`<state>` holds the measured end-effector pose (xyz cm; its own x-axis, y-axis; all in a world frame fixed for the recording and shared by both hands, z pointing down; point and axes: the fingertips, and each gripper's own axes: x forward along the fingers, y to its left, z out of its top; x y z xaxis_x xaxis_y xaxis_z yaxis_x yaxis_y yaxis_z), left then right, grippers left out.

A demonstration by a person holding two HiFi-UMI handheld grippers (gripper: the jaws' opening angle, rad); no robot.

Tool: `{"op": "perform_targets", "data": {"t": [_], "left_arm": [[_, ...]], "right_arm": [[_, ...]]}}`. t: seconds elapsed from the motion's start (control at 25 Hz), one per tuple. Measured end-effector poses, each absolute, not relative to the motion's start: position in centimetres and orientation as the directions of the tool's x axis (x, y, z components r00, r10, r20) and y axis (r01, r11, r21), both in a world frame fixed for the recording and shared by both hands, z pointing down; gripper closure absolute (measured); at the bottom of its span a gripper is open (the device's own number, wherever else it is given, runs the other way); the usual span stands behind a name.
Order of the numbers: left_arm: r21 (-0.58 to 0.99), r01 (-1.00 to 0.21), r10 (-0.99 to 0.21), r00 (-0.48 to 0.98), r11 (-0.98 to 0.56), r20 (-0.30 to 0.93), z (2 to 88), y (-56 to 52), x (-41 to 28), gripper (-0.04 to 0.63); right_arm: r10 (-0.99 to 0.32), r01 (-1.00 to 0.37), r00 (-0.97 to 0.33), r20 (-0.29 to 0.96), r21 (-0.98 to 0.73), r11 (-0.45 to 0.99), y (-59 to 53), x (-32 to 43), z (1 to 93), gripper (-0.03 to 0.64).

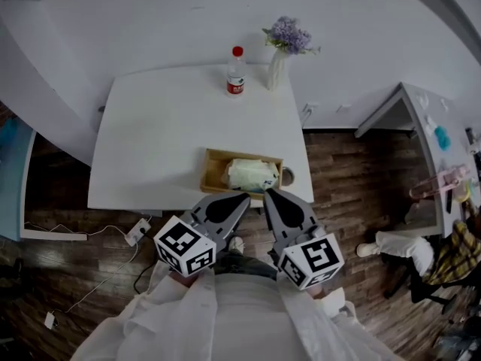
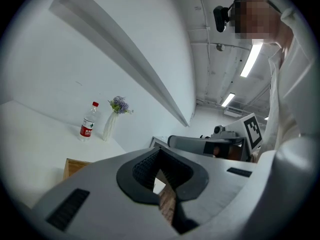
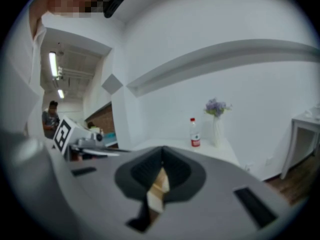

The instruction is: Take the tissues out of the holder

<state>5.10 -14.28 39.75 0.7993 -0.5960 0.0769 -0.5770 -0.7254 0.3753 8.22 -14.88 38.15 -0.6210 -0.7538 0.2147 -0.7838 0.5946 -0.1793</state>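
Note:
A wooden holder [image 1: 213, 173] sits near the front edge of the white table [image 1: 150, 141]. A pale pack of tissues [image 1: 250, 174] lies inside it. My left gripper [image 1: 246, 196] and right gripper [image 1: 267, 192] hover side by side just before the holder's front wall, both shut and empty. In the left gripper view the left gripper [image 2: 159, 150] points level, with a corner of the holder [image 2: 75, 166] low on the left and the right gripper [image 2: 210, 145] beside it. In the right gripper view the right gripper [image 3: 162, 150] shows a strip of tan wood through its notch.
A water bottle [image 1: 236, 72] and a white vase of purple flowers [image 1: 278, 68] stand at the table's far edge by the wall. A power strip with cables [image 1: 137, 232] lies on the floor at left. A grey desk [image 1: 421, 126] and a seated person [image 1: 421, 254] are at right.

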Motion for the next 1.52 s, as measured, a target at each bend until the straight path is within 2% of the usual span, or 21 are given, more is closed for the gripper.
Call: {"op": "perform_targets", "data": {"t": [0.6, 1.52], "left_arm": [[0.385, -0.627, -0.639, 0.76, -0.677, 0.115, 40.9, -16.8, 4.7, 0.583], [0.399, -0.579, -0.577, 0.805, -0.711, 0.138, 40.4, -17.6, 3.4, 0.583]], "right_arm": [[-0.735, -0.768, -0.64, 0.226, -0.234, 0.596, -17.3, 9.3, 39.4, 0.606], [-0.765, -0.817, -0.576, 0.289, -0.247, 0.521, -17.3, 8.7, 40.1, 0.606]]}}
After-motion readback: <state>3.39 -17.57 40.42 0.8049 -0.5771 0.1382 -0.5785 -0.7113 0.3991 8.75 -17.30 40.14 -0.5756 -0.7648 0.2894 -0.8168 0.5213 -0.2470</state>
